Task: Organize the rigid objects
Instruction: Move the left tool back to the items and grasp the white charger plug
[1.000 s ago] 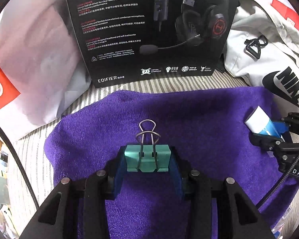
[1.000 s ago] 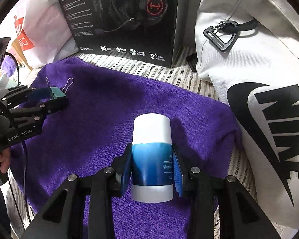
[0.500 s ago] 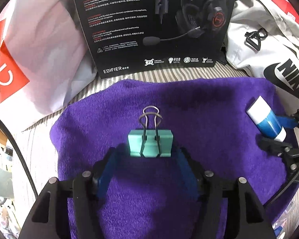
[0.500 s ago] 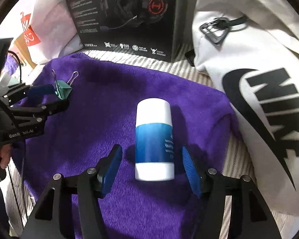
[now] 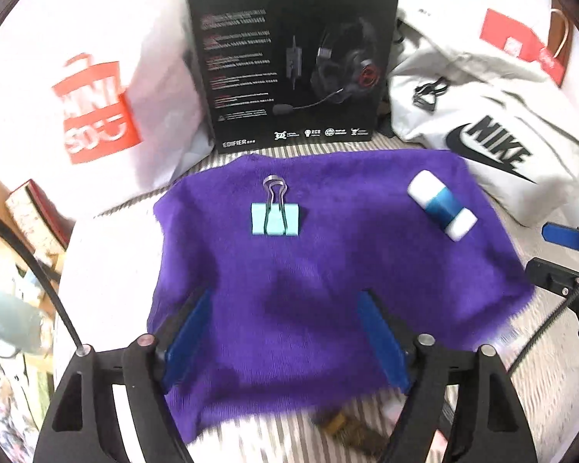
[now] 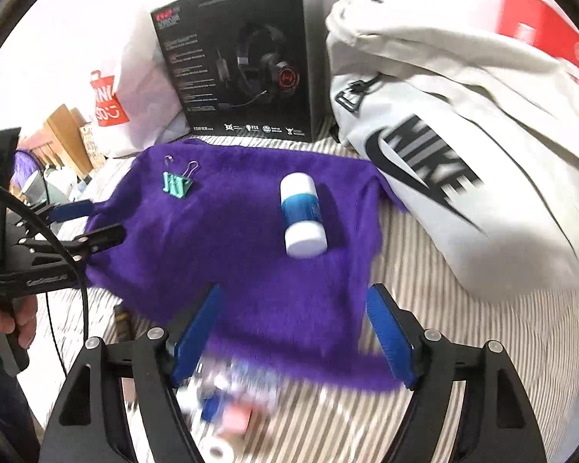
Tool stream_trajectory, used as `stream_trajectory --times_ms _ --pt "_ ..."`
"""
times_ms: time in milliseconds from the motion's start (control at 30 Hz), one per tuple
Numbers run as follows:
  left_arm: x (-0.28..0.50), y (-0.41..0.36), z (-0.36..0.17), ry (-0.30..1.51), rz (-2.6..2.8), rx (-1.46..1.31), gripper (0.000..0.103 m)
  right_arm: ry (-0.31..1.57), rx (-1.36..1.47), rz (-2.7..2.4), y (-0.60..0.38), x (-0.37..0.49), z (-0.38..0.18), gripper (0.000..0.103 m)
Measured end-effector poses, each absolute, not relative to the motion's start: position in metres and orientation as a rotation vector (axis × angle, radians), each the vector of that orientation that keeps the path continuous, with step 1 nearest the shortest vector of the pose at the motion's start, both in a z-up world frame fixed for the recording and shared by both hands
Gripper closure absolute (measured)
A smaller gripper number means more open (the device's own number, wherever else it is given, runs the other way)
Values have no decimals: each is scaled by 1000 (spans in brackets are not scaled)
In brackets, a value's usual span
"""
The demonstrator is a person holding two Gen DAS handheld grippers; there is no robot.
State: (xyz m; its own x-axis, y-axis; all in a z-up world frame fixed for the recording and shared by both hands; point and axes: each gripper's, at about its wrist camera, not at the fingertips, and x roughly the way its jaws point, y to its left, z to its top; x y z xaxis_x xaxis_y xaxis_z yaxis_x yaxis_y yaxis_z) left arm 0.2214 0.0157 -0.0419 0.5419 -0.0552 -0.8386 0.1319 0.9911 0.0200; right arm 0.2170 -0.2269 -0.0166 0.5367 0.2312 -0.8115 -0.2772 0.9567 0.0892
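A teal binder clip [image 5: 275, 219] [image 6: 177, 184] lies free on the purple towel [image 5: 328, 277] [image 6: 251, 262], near its far left part. A blue and white cylinder [image 5: 442, 203] [image 6: 302, 214] lies on its side at the towel's far right. My left gripper [image 5: 285, 332] is open and empty, hovering above the towel's near half, well short of the clip. My right gripper [image 6: 295, 332] is open and empty too, back from the cylinder over the towel's near edge. Each gripper appears at the edge of the other's view.
A black headset box [image 5: 293, 58] stands behind the towel. A white Nike bag [image 6: 463, 146] lies to the right and a white shopping bag [image 5: 96, 108] to the left. Small blurred items [image 6: 227, 397] lie on the striped sheet near the front edge. A hand [image 6: 7, 320] holds the left gripper.
Both grippers opened, releasing the clip and the cylinder onto the towel, then pulled back and up. The objects stay where they were set down.
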Motion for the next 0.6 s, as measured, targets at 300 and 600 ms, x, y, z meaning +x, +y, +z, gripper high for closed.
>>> stream_trajectory --times_ms 300,600 --pt "145 26 -64 1047 -106 -22 22 977 60 260 -244 143 -27 26" --pt "105 -9 -87 1069 -151 -23 23 1032 122 239 -261 98 -54 26"
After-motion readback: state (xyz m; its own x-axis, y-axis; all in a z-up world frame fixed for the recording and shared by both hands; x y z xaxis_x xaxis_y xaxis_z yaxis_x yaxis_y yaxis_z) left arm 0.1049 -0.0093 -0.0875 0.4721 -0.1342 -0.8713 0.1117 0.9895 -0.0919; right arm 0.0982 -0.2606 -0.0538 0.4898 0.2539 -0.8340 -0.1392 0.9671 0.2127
